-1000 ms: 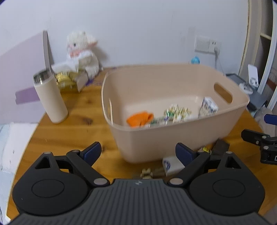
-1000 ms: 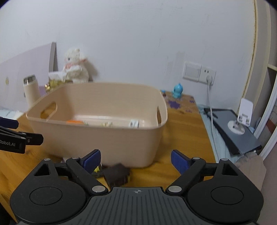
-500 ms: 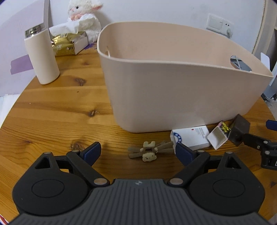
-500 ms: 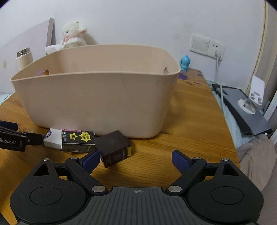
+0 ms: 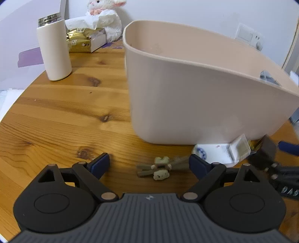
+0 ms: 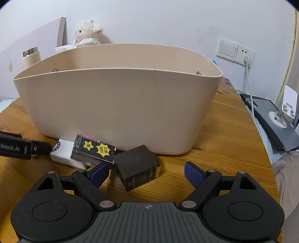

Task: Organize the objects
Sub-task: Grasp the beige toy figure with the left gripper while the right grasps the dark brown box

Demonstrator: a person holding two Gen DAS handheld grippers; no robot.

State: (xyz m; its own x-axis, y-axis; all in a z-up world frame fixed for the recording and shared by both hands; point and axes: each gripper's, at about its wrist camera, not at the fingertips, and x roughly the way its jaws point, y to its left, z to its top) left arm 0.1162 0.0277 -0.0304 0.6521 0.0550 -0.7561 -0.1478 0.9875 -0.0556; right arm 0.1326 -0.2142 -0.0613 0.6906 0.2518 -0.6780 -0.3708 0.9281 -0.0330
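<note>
Currently, left hand-held gripper (image 5: 149,162): low over the wooden counter (image 5: 56,115), fingers spread wide, small bear trinket (image 5: 161,168) lying between the tips and nearer the right one. Right hand-held gripper (image 6: 146,171): also wide, level, dark box (image 6: 137,171) between its fingers near the left pad, beige tub (image 6: 115,104) just beyond.

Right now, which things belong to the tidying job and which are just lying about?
Job: bin, dark box, starred box, white box, small toy, both open grippers: left, right.

Lying about: flask, plush lamb, gold packet, phone stand.
</note>
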